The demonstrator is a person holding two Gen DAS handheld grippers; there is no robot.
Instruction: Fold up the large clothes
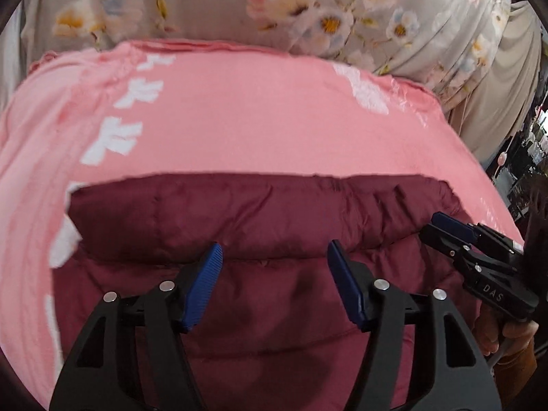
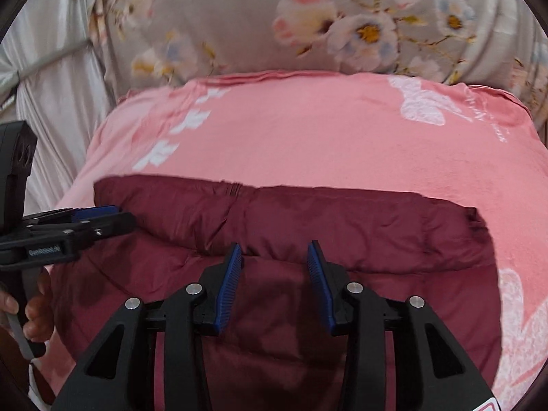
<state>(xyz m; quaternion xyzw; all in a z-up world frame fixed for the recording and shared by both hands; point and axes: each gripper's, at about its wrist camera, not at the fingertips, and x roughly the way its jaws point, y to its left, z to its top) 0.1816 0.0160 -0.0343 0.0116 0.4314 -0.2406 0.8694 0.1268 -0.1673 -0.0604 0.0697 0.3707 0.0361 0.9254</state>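
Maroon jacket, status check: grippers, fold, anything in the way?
Left gripper open, empty. Right gripper open, empty. Maroon jacket folded over on pink blanket. Nothing blocking.

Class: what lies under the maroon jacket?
The maroon jacket lies on a pink blanket, which shows around its edges. Whatever is beneath the jacket's middle is covered.

A folded maroon padded garment point(image 1: 260, 212) fills the near part of the pink blanket point(image 1: 239, 120), its raised far fold the only bump in the way. Beyond that fold the blanket lies flat and open up to the floral bedding point(image 1: 212, 7), which rises at the far edge. The left tool point(image 1: 274, 270) and right tool point(image 2: 274, 267) hover side by side, jaws parted over the garment, nothing between them.
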